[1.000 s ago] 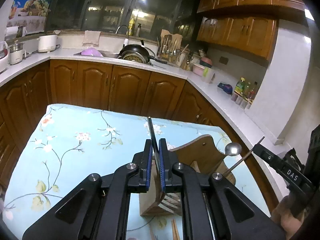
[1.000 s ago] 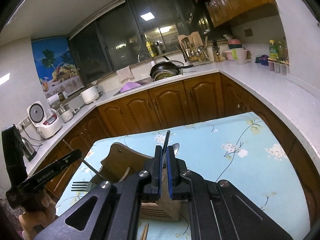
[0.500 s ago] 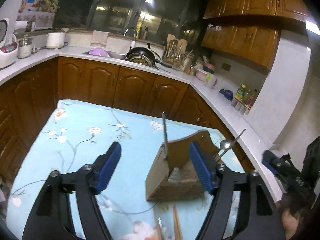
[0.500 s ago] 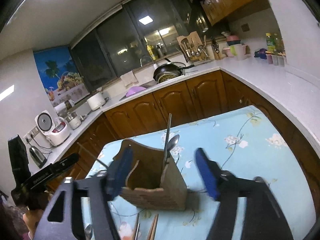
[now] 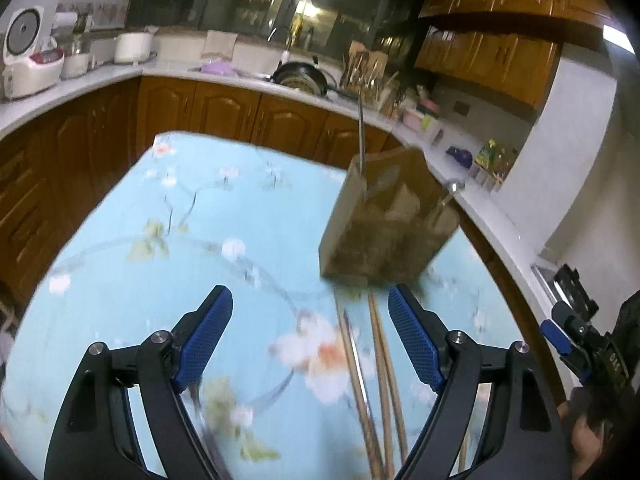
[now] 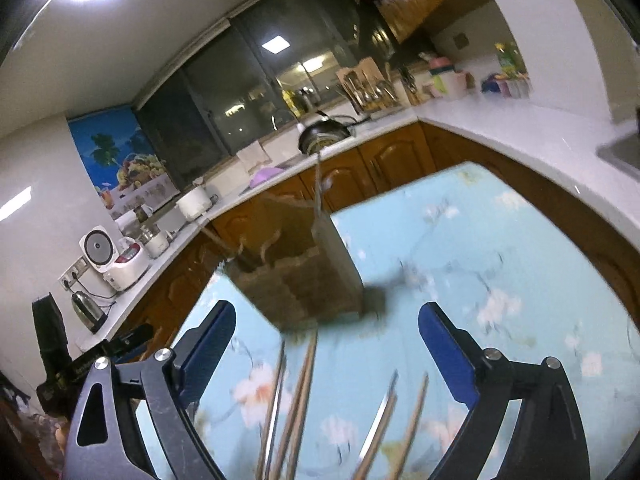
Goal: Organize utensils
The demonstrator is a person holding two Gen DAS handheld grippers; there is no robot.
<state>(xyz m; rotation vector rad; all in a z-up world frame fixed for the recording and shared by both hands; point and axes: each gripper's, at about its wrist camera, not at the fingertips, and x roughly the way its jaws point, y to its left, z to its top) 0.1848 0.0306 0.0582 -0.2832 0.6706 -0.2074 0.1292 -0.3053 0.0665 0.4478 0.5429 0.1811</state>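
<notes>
Opening wide, both grippers, left point(image 5: 310, 338) and right point(image 6: 326, 354), are holding nothing, fingers spreading for pickup. Holder point(image 5: 386, 224) is standing on the bench point(image 5: 120, 248), utensils upright inside; chopsticks point(image 6: 298, 396) are lying loose before it, awaiting sorting.

Brown wooden cabinets point(image 5: 256, 112) under white counter point(image 6: 500, 120), dark window point(image 6: 240, 92) behind.

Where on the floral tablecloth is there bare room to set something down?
Free: the wide stretch of tablecloth left of the wooden utensil holder, and the cloth to its right in the right wrist view. Crowded: the near strip in front of the holder, where chopsticks and other utensils lie.
</notes>
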